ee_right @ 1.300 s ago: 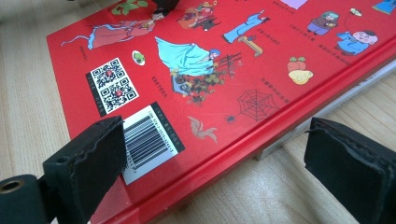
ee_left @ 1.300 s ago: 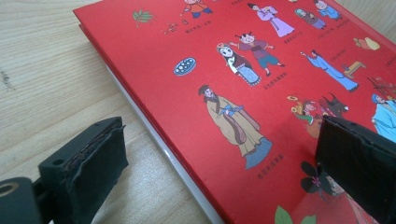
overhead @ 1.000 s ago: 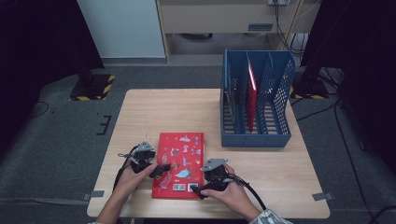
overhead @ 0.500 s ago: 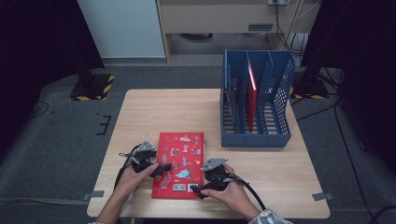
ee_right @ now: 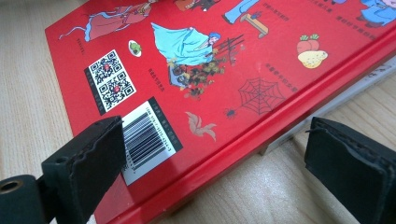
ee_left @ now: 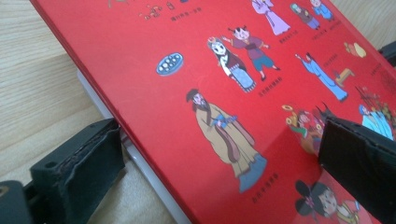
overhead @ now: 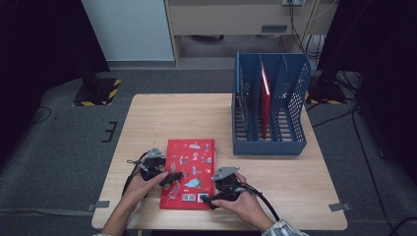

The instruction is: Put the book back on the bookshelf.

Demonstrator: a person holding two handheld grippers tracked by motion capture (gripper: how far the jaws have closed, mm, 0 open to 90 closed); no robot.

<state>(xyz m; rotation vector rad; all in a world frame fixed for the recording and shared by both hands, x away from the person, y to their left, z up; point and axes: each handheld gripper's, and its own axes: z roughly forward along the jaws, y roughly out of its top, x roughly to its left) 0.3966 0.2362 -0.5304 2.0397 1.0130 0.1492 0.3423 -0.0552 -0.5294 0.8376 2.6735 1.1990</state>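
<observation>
The high view looks forward and down from above the near edge of the table (overhead: 157,118), taking in the whole top and the floor beyond; the book (overhead: 189,172) sits lower centre of that frame; the left gripper view rides very close over the book's (ee_left: 224,93) left edge, one jaw at lower left, one at right; the right gripper view sits as close at the book's (ee_right: 210,70) barcode corner, a jaw on each lower side; all three share the book.

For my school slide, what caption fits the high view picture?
Two hand-held grippers, left gripper and right gripper, straddle a red book's edges beside a blue file rack.
</observation>
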